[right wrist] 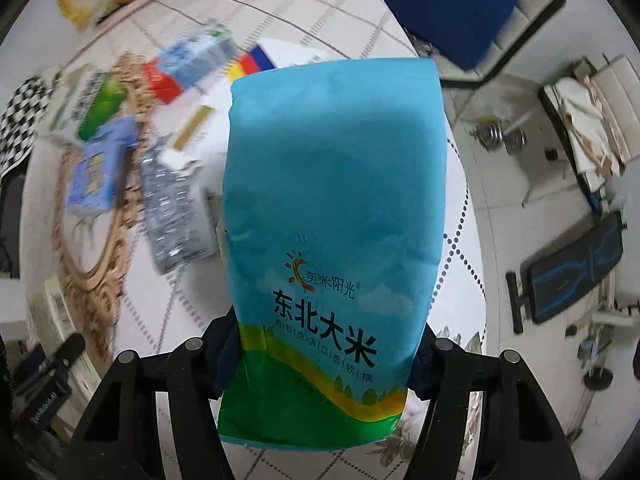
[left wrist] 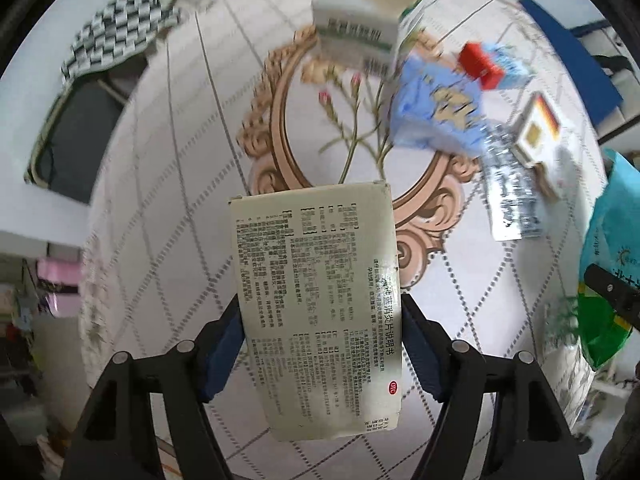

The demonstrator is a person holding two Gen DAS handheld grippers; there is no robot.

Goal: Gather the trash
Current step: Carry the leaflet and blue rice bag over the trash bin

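Note:
My left gripper point(left wrist: 320, 332) is shut on a flat cream medicine box point(left wrist: 316, 304) printed with small text and holds it above the table. My right gripper point(right wrist: 324, 356) is shut on a blue and green rice bag point(right wrist: 336, 216), which fills the middle of the right wrist view and also shows at the right edge of the left wrist view point(left wrist: 608, 252). More trash lies on the table: a light blue packet point(left wrist: 440, 112), a red box point(left wrist: 478, 64), a silver foil wrapper point(left wrist: 508, 192) and a white and green carton point(left wrist: 356, 36).
The round table point(left wrist: 168, 184) has a white quilted cloth with a gold frame print. A white box with a striped flag corner point(left wrist: 538, 132) lies at the right. A checkered cloth point(left wrist: 116, 28) covers a chair beyond the table. Dumbbells point(right wrist: 500, 132) and a bench point(right wrist: 572, 268) stand on the floor.

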